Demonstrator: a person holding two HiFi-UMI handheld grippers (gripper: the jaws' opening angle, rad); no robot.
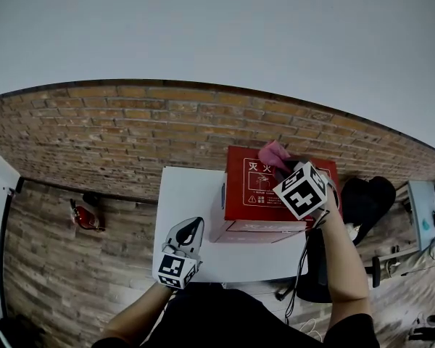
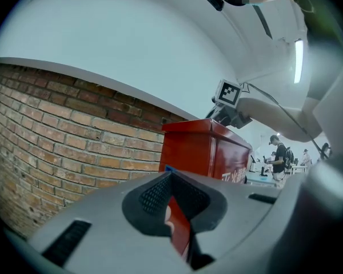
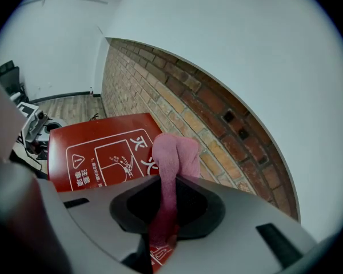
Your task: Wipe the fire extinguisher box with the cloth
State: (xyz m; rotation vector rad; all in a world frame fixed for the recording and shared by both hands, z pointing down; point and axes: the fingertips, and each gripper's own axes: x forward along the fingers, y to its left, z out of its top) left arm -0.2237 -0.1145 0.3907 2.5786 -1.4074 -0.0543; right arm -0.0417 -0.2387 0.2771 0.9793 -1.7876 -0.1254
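Seen from the head view, a red fire extinguisher box (image 1: 257, 194) sits right of centre on a white table (image 1: 185, 194) against a brick wall (image 1: 130, 129), its printed lid facing up. The right gripper (image 1: 286, 165) reaches over the lid's far edge with a pink cloth (image 1: 274, 153) pinched in its jaws, the cloth bunched at the box's upper rim. The left gripper (image 1: 191, 228) hovers over the table at lower left of the box, jaws pressed together and empty. A small red extinguisher (image 1: 85, 217) stands on the wooden floor at far left. In the left gripper view, that gripper (image 2: 174, 210) shows its jaws clenched on nothing. The box (image 2: 200, 147) rises just beyond them at centre, and the wall (image 2: 57, 130) fills the left of the frame. The other tool's marker cube (image 2: 228, 93) shows above the box top, and a person (image 2: 279, 156) stands in the distance at right. In the right gripper view, the right gripper (image 3: 166, 210) is clamped on the cloth (image 3: 172, 158), which stands up in a fold from the jaws and rests over the lid (image 3: 97, 153) by its white lettering, with the wall (image 3: 217, 124) just beyond at right.
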